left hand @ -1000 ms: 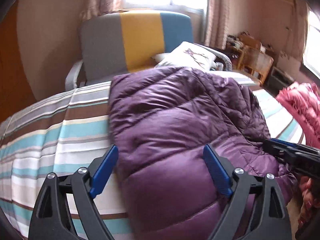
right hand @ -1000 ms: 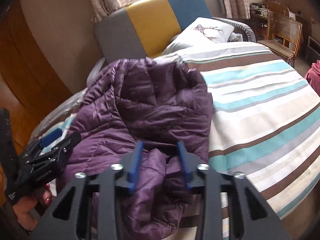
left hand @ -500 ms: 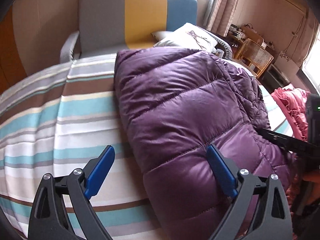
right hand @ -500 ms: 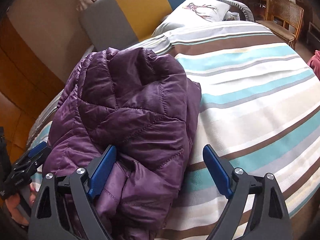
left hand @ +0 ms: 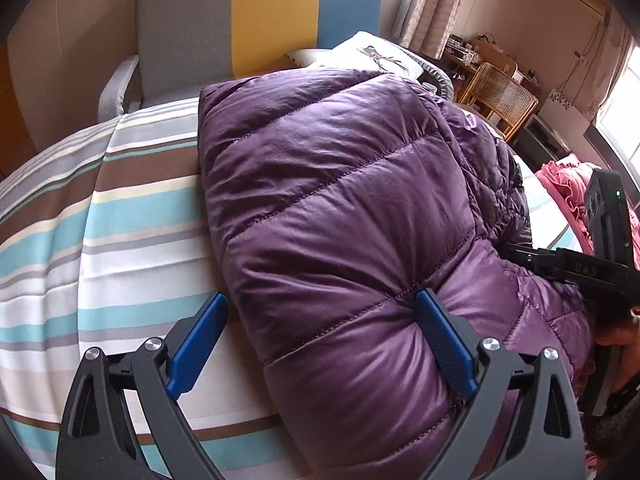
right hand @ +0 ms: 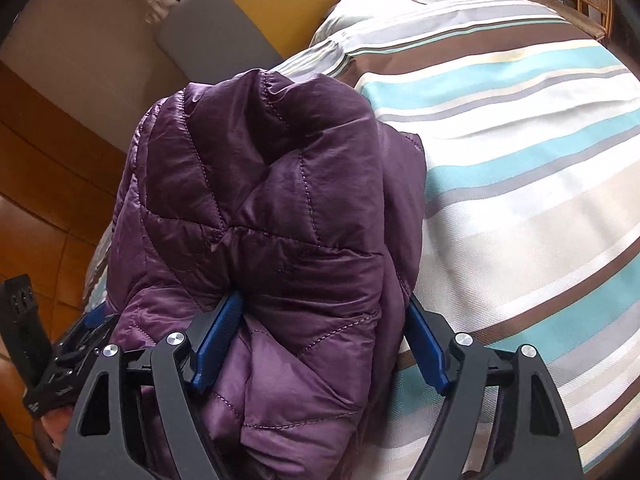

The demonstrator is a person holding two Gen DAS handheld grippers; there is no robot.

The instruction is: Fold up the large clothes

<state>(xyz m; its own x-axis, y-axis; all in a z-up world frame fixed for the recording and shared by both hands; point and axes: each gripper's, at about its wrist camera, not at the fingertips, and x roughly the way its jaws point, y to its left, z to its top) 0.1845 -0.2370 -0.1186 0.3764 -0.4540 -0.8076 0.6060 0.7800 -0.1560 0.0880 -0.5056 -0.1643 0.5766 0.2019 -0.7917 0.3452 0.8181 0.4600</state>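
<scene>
A purple quilted down jacket (left hand: 340,208) lies bunched on the striped bed (left hand: 120,240); it also shows in the right wrist view (right hand: 272,208). My left gripper (left hand: 320,340) is open, its jaws spread wide around the jacket's near edge, pressed against the padding. My right gripper (right hand: 320,340) is open too, with a thick fold of the jacket between its blue fingers (right hand: 218,340). The right gripper's body (left hand: 600,264) shows at the right of the left wrist view; the left gripper's body (right hand: 44,364) shows at the lower left of the right wrist view.
A grey, yellow and blue headboard (left hand: 256,20) and a white pillow (left hand: 372,54) stand at the bed's far end. A wicker chair (left hand: 500,100) and a pink garment (left hand: 568,188) are at the right. A wooden wardrobe (right hand: 40,160) lies left.
My right gripper opened from shut on a jacket fold and moved down over the jacket. My left gripper stayed open and pushed forward onto the jacket's near edge.
</scene>
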